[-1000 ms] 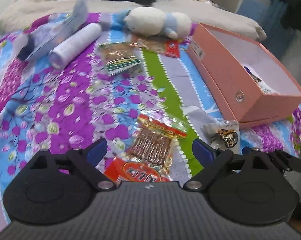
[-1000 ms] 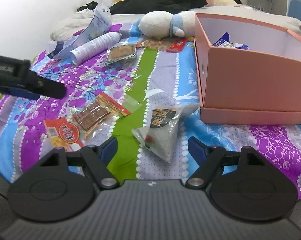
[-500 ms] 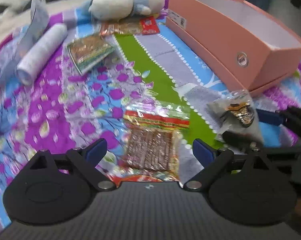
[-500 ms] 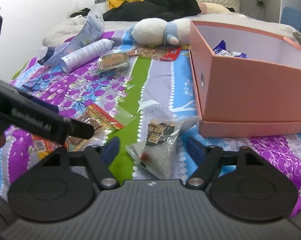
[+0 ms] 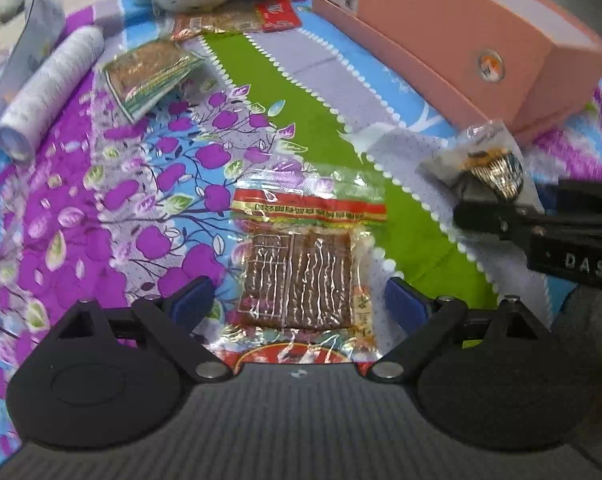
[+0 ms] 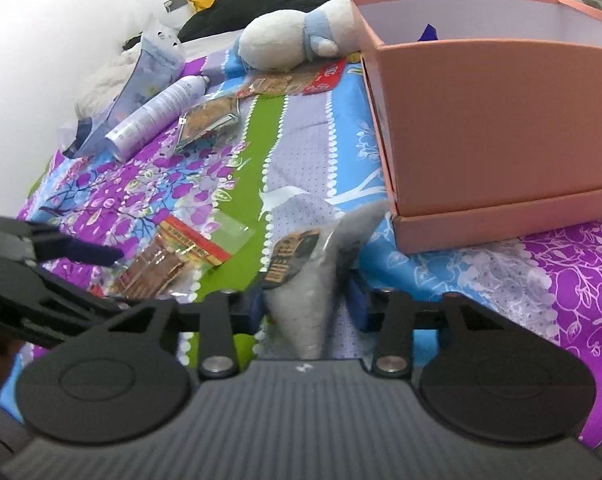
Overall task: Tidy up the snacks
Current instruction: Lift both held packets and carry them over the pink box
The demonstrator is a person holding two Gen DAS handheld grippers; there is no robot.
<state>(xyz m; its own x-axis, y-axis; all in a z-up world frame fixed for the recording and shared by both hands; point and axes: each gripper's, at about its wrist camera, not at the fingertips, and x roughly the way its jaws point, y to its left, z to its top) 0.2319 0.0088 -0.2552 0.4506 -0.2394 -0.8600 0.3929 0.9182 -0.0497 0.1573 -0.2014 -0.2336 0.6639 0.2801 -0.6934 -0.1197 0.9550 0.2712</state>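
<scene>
**Right gripper closed on a clear pouch**

The right gripper [image 6: 307, 306] pinches a clear snack pouch [image 6: 305, 280] near the pink box [image 6: 493, 128]. The left gripper [image 6: 81, 254] reaches toward a red-edged packet [image 6: 173, 260], perhaps touching it.

- Clear pouch with dark label [image 6: 301, 276]: upright, pinched between blue fingers [image 6: 356, 300], just beside the pink box [image 6: 501, 120].
- Flat brown-strip packet [image 5: 301, 268]: lying on the bedspread.
- Box contents: apparently a blue wrapper.

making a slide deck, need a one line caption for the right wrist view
Right gripper shut on a clear snack pouch beside the pink box on a floral bedspread.
</scene>
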